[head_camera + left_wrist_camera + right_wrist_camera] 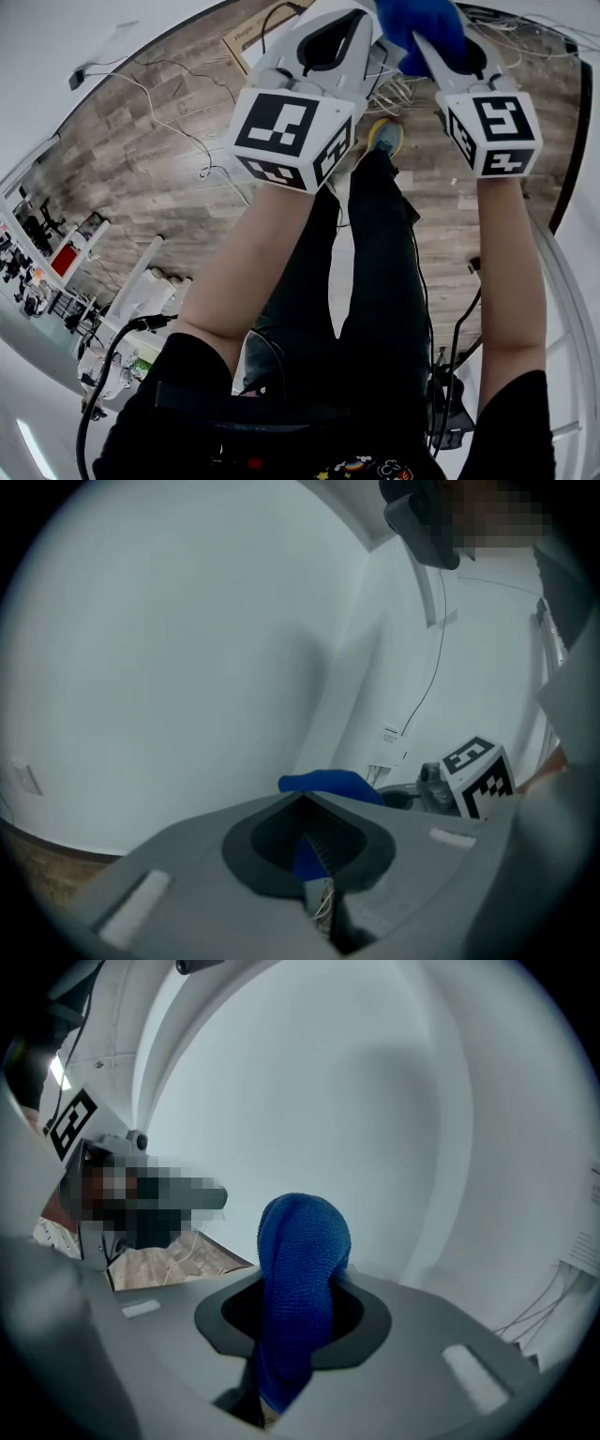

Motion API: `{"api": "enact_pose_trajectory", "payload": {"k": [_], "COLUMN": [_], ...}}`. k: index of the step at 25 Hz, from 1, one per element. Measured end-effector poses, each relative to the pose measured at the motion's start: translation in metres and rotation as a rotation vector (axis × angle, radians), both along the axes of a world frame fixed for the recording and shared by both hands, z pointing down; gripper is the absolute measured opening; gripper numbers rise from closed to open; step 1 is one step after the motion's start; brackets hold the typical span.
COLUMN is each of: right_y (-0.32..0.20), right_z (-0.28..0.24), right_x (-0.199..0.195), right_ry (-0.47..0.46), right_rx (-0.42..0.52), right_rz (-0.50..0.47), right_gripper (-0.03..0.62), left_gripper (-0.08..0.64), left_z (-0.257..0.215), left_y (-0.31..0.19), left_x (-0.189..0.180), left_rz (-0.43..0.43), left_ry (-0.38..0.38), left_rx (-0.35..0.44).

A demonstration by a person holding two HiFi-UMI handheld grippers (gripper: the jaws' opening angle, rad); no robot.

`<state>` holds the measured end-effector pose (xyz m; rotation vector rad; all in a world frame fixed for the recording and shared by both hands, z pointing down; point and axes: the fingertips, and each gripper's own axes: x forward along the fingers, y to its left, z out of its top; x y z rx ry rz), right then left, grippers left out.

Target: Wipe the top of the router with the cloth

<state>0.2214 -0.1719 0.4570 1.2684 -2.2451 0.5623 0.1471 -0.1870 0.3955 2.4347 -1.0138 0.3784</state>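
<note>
right tool [302,1288] clenched on the blue cloth [302,1241] — cloth bunched upward between the jaws. left tool [302,803] closed, empty — both held over the wooden floor [141,159].

Blue knitted cloth [302,1260], bunched, clamped upright in right gripper [292,1335] jaws, possibly microfibre.

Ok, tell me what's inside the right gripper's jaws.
A blue cloth is clamped in the right gripper and bulges out past the jaws. Its lower end is covered by the jaws.
</note>
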Motion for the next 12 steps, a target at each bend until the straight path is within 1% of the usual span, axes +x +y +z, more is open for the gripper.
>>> {"api": "enact_pose_trajectory", "payload": {"k": [3,6,9,12], "right_y": [-0.008,-0.008,-0.008,-0.006], "right_z": [0.007,0.034,0.069,0.098], "right_x": [0.036,0.066,0.081,0.08], "right_ry": [0.03,0.058,0.088,0.093], "right_rx": [0.013,-0.013,-0.058,-0.084], "right_rz": [0.049,0.071,0.048,0.02], "right_gripper": [0.118,0.118,0.118,0.118], "left_gripper": [0.002,0.002,0.002,0.002], "left_z": [0.016,0.033,0.048,0.057], "left_y": [-0.002,-0.002,-0.002,0.001], "left_x": [0.008,0.014,0.023,0.031], "left_rz": [-0.027,-0.066,-0.084,-0.08], "left_ry": [0.002,0.007,0.01,0.009], "left_rx": [-0.018,-0.038,-0.051,-0.052]}}
